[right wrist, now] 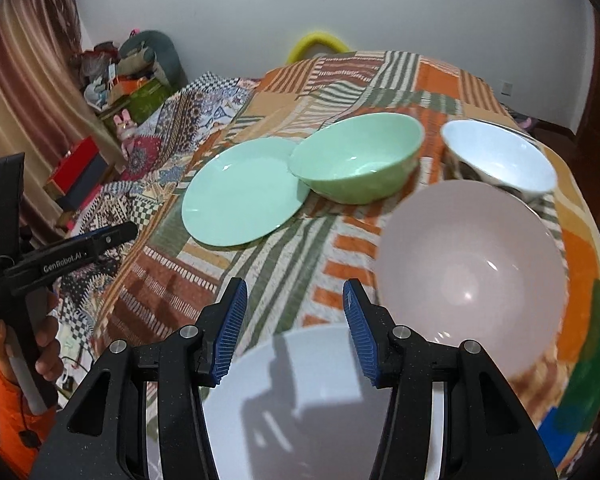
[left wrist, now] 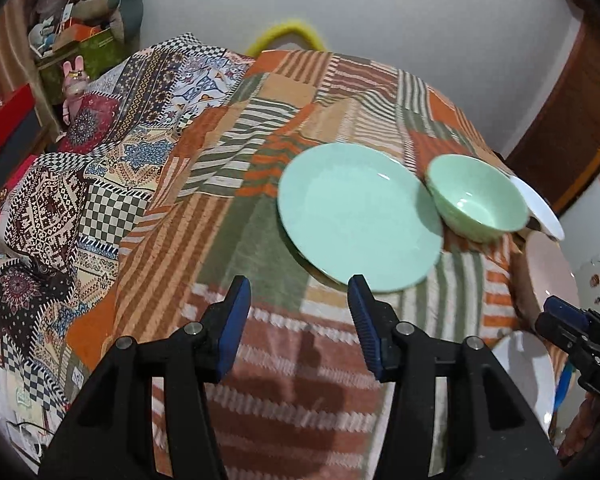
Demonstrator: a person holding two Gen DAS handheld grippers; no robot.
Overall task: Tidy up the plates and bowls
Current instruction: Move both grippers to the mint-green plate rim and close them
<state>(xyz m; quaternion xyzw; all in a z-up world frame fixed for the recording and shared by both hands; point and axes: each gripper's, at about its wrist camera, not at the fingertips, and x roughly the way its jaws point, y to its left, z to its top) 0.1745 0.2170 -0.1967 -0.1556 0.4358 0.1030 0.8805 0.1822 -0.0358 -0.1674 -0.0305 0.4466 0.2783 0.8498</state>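
i am holding two grippers above a bed covered with a striped patchwork blanket [right wrist: 284, 264] in orange, green and cream. my left gripper [left wrist: 300, 312] hangs over the blanket near its front edge, blue pads parted about halfway, with nothing between them and only cloth below. my right gripper [right wrist: 294, 316] hangs nearer the blanket's right side, its jaws also standing partly apart and gripping nothing; beneath them lies the rim of a white plate [right wrist: 300, 400] at the front edge, with the gripper's shadow across it.

a mint green plate [left wrist: 360, 216] lies flat toward the middle of the blanket, just beyond my left pads. a green bowl [left wrist: 476, 196] stands upright to its right, so close that in the right wrist view its side overlaps the plate's edge (whether they touch i cannot tell). further right, toward the far right corner, a white bowl [right wrist: 500, 156] sits tilted, with a dark pattern on its outside. in front of it, near the right edge, lies a pale pink plate [right wrist: 472, 268], between the white bowl and the white plate.

in the right wrist view a hand [right wrist: 46, 344] with an orange sleeve [right wrist: 12, 412] holds the left gripper's handle at the left side. a second patterned cloth [left wrist: 60, 208] covers the bed's left part.
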